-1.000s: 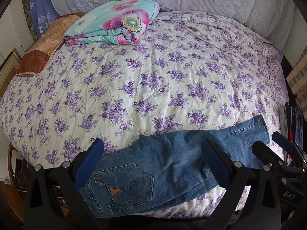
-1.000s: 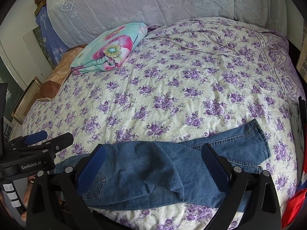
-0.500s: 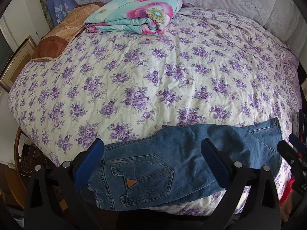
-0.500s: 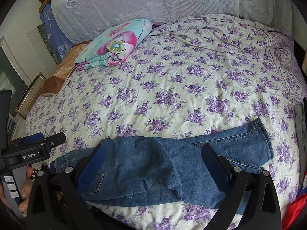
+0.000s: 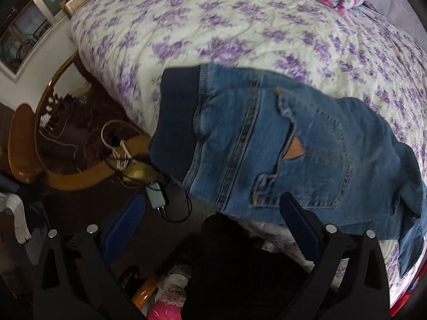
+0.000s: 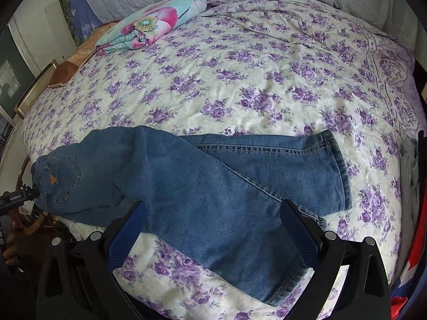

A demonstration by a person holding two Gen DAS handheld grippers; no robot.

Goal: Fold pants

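Observation:
Blue jeans [image 6: 213,184] lie across the near edge of the flowered bed [image 6: 240,74], waist to the left, leg cuffs to the right. One leg runs toward the near right, the other lies behind it. In the left wrist view the waist end with its back pocket [image 5: 307,154] hangs over the bed's corner. My left gripper [image 5: 210,221] is open and empty, just below the waist, at the bed's edge. My right gripper [image 6: 213,224] is open and empty over the near leg. The left gripper also shows in the right wrist view [image 6: 18,196] by the pocket.
A folded floral blanket [image 6: 154,22] and a brown cushion [image 6: 72,64] lie at the bed's far left. Beside the bed's left corner stand a round wooden table [image 5: 56,138] with cables and a charger [image 5: 157,198]. Grey clothes [image 6: 409,165] hang at the right edge.
My left gripper has swung left and down to the waist end, now looking at the bed's corner and the floor. My right gripper has moved closer over the legs. Both stay open.

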